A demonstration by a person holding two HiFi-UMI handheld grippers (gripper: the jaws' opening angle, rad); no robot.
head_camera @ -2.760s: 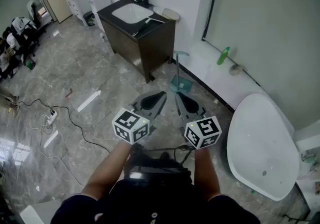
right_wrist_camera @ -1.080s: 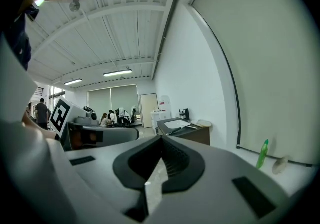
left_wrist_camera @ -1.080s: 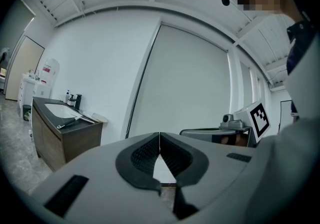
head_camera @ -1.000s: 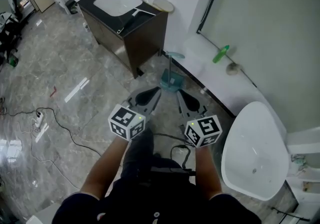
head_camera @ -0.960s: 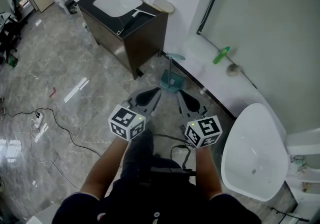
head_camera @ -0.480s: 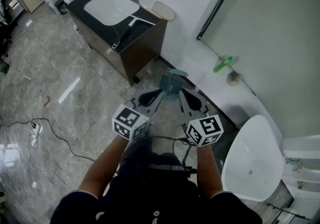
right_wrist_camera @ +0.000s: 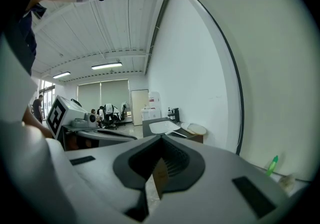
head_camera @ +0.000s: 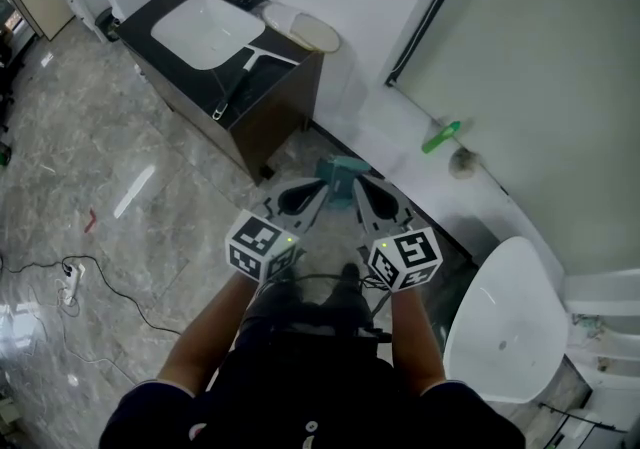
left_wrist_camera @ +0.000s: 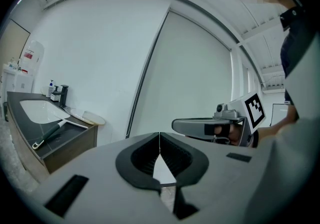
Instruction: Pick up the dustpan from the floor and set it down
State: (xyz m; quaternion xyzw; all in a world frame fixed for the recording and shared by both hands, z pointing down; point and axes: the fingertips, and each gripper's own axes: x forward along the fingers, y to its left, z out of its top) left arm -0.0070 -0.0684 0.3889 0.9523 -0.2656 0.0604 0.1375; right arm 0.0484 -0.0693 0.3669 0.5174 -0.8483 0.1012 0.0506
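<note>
The teal dustpan (head_camera: 337,172) stands on the floor by the white ledge, close to the dark cabinet's corner. In the head view it shows just beyond the tips of both grippers, partly hidden by them. My left gripper (head_camera: 321,185) is shut with nothing between its jaws, and its closed tips (left_wrist_camera: 159,134) point level at the wall. My right gripper (head_camera: 356,183) is shut and empty too, with its tips (right_wrist_camera: 161,138) together. Neither gripper view shows the dustpan. Each gripper appears in the other's view, side by side.
A dark vanity cabinet (head_camera: 262,107) with a white basin (head_camera: 206,17) and a long-handled brush (head_camera: 236,82) stands left of the dustpan. A white bathtub (head_camera: 500,322) lies at the right. A green bottle (head_camera: 439,137) rests on the white ledge. A power strip and cable (head_camera: 68,282) lie on the floor at left.
Both grippers have advanced across the floor toward the wall, still shut. The dustpan, earlier well ahead of the tips, now sits right at them. The cabinet and bathtub are closer.
</note>
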